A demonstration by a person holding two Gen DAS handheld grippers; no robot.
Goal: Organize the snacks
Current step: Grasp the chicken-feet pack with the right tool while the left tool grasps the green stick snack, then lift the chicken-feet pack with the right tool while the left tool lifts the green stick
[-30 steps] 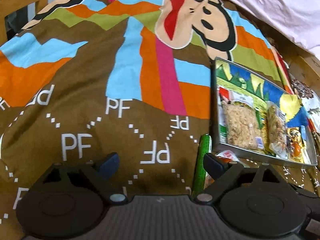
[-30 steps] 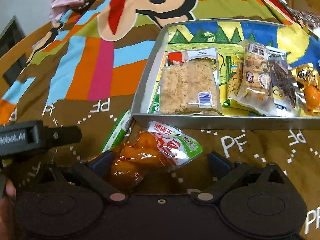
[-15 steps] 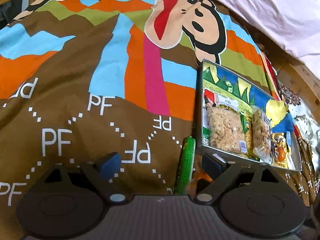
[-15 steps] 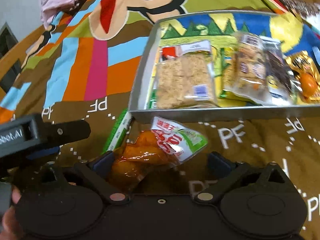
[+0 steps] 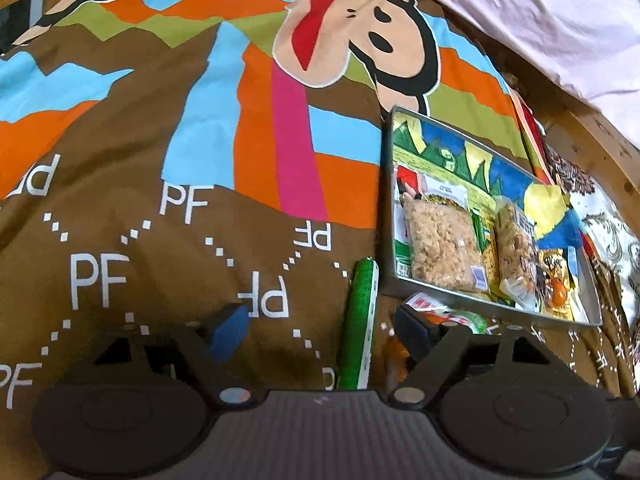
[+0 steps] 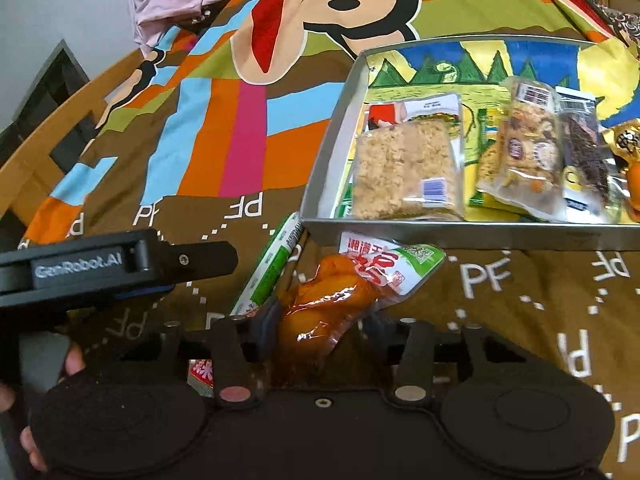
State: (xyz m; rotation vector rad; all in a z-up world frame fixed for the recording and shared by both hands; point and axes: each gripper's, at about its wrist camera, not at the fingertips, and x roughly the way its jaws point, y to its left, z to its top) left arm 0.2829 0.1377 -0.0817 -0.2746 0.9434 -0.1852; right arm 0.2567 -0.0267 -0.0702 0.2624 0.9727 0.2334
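Note:
An orange snack packet point(image 6: 332, 296) with a red, white and green label lies on the monkey-print cloth just in front of the metal tray point(image 6: 460, 234). My right gripper point(image 6: 320, 320) is closing, and its pads press the packet from both sides. A green stick packet point(image 5: 358, 320) lies left of the tray point(image 5: 386, 200), between the fingers of my left gripper point(image 5: 324, 334). That gripper is closing slightly but its pads stand apart from the stick. Several snack packets, among them a puffed rice cake point(image 6: 404, 172), lie in the tray.
The left gripper's black finger point(image 6: 200, 258) reaches in from the left of the right wrist view, with a hand point(image 6: 74, 360) below it. A pink sheet point(image 5: 540, 12) and a wooden frame point(image 5: 592, 136) lie behind the tray. The patterned cloth point(image 5: 160, 160) spreads to the left.
The right jaws went from wide apart to pressed against the orange packet. The left jaws narrowed a little and its view swung slightly, bringing the green stick between its fingers.

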